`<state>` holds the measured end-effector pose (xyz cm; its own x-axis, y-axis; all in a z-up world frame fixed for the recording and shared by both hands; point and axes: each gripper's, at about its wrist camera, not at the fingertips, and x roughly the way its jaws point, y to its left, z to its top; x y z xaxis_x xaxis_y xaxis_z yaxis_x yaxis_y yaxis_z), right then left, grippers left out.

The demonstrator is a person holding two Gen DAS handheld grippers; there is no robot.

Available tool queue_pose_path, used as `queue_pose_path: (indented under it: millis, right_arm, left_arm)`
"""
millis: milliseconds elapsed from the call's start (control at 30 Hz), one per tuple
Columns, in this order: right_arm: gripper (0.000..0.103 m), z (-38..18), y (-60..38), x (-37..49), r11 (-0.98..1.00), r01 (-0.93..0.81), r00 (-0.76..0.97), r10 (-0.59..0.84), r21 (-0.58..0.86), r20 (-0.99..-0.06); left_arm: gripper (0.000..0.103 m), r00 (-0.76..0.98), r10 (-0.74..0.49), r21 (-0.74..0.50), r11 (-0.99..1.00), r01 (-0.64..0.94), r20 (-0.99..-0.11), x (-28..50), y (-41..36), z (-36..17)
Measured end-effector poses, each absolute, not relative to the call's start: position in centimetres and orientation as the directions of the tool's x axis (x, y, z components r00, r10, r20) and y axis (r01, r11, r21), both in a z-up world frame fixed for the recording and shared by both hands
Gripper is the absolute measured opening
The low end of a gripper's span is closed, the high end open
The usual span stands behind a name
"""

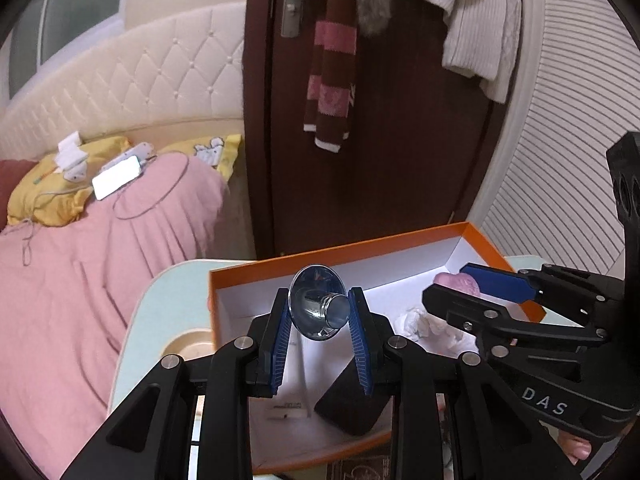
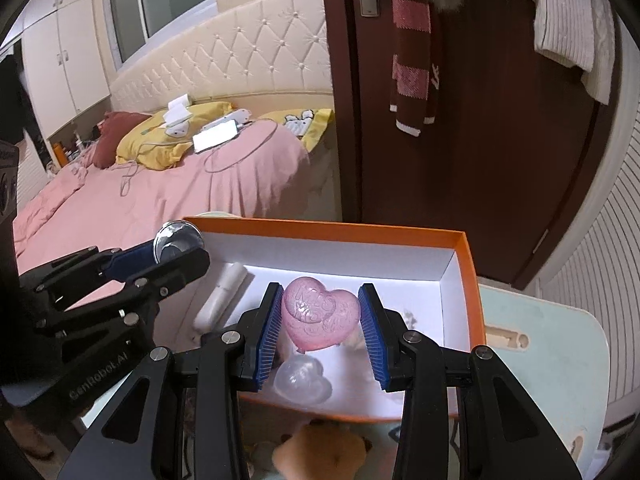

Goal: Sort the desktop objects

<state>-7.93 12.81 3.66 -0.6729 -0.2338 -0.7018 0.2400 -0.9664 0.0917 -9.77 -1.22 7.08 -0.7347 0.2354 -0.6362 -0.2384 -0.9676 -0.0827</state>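
My left gripper (image 1: 320,312) is shut on a shiny chrome funnel-shaped piece (image 1: 319,307), held above the orange box (image 1: 332,250) with a white inside. In the right wrist view the same chrome piece (image 2: 178,240) shows at the box's left rim, in the left gripper (image 2: 172,258). My right gripper (image 2: 320,314) is shut on a pink heart-shaped lid (image 2: 320,312) over the orange box (image 2: 328,227). Below it lies a clear heart-shaped base (image 2: 302,378). From the left wrist, the right gripper (image 1: 452,286) holds the pink heart (image 1: 460,283) at the box's right side.
Inside the box lie a white roll (image 2: 222,296), crumpled white tissue (image 1: 416,320) and a black object (image 1: 352,404). The box sits on a pale green table (image 2: 552,336). A pink bed (image 1: 100,248) is at the left, a dark door (image 1: 380,140) behind. A tan plush toy (image 2: 320,452) lies in front of the box.
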Motion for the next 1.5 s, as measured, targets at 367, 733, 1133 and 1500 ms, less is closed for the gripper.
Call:
queue_pose_path:
  millis: [367, 733, 1133, 1500]
  right_arm:
    - [0.041, 1.1, 13.0, -10.5, -0.978, 0.184, -0.641, -0.192, 0.094, -0.743]
    - [0.065, 2.6, 14.5, -9.1, -0.984, 0.117, -0.683, -0.181, 0.138, -0.707]
    - [0.067, 5.0, 14.1, -3.5, -0.981, 0.141, -0.720, -0.195, 0.135, -0.666]
    - [0.067, 2.8, 15.9, 3.5, -0.989, 0.113, -0.679, -0.144, 0.092, -0.720]
  left_arm:
    - [0.051, -0.719, 0.206, -0.091, -0.976, -0.196, -0.663, -11.3, -1.6, 5.4]
    - [0.070, -0.735, 0.217, -0.109, -0.975, -0.193, -0.643, -9.6, -2.7, 6.6]
    - [0.082, -0.749, 0.235, -0.103, -0.970, -0.219, -0.620, -3.9, -4.1, 8.9]
    - [0.082, -0.668, 0.229, -0.128, -0.972, -0.198, -0.708, 2.3, -5.8, 5.3]
